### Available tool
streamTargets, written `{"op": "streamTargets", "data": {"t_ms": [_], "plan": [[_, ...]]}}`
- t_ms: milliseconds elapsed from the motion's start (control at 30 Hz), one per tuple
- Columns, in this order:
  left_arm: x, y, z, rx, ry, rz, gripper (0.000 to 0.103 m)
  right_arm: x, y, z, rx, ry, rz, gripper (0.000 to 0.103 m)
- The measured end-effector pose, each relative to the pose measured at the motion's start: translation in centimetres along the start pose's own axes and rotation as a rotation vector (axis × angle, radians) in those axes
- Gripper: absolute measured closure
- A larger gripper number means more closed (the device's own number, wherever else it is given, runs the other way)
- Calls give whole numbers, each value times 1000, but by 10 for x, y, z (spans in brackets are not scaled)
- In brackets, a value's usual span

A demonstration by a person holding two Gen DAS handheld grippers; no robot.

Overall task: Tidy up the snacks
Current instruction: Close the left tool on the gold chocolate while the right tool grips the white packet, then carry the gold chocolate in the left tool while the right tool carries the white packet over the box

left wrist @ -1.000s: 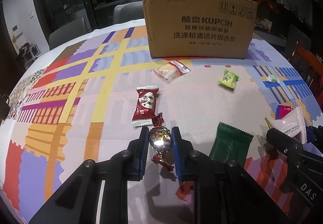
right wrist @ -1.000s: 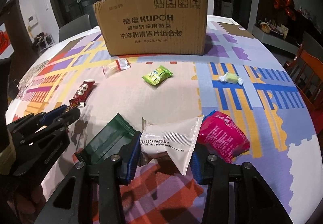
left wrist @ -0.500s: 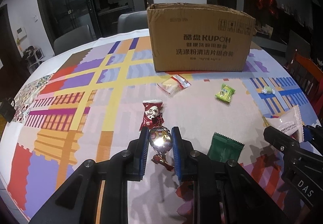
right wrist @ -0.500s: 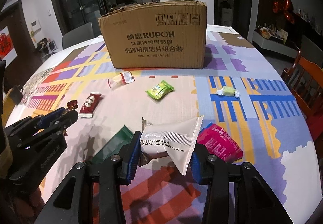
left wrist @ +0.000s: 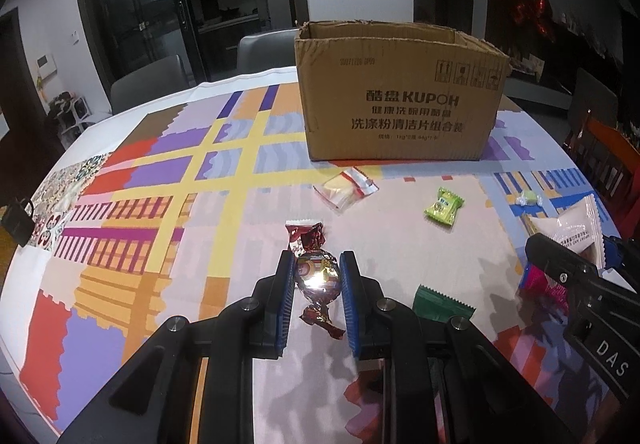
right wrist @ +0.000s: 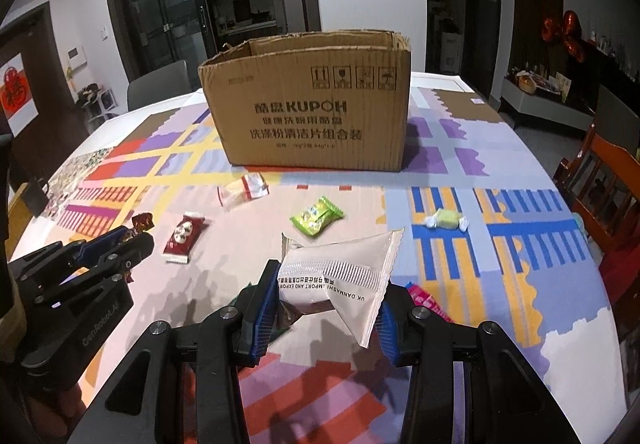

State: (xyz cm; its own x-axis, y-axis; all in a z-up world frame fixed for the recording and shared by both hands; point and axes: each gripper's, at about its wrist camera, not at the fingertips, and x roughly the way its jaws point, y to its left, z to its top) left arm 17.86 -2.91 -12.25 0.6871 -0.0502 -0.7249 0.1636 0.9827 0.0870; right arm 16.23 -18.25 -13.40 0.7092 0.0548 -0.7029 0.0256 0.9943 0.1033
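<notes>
My left gripper (left wrist: 316,276) is shut on a round foil-wrapped candy (left wrist: 318,274), held above the tablecloth. My right gripper (right wrist: 326,300) is shut on a white snack packet (right wrist: 340,268), also lifted off the table. An open cardboard box (left wrist: 400,100) stands at the far middle of the table. Loose on the cloth lie a red-and-white candy bar (right wrist: 184,232), a clear packet with a red stripe (left wrist: 346,188), a green candy (right wrist: 316,218), a pale twist-wrapped sweet (right wrist: 446,220), a dark green packet (left wrist: 440,304) and a pink packet (right wrist: 424,298).
The round table carries a patchwork cloth (left wrist: 160,204) and drops off at the near and left edges. Grey chairs (left wrist: 260,48) stand behind it; a wooden chair (right wrist: 608,180) stands at the right. A small dark object (left wrist: 16,222) sits by the left edge.
Both grippers have risen with their snacks, so the table and the box look farther below. The box's open top now shows. The grips have not changed.
</notes>
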Motion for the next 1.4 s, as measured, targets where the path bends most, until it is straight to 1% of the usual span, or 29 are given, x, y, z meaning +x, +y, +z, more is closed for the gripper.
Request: {"op": "streamTargets", "data": {"t_ms": [600, 1000, 1400], "plan": [[-9, -2, 36, -9, -41, -14, 80, -10, -4, 40, -1, -63, 6, 59], [-18, -3, 64, -4, -82, -21, 80, -18, -6, 70, -6, -124, 2, 59], [-23, -6, 96, 13, -120, -41, 80, -19, -22, 104, 12, -176, -25, 59]]}}
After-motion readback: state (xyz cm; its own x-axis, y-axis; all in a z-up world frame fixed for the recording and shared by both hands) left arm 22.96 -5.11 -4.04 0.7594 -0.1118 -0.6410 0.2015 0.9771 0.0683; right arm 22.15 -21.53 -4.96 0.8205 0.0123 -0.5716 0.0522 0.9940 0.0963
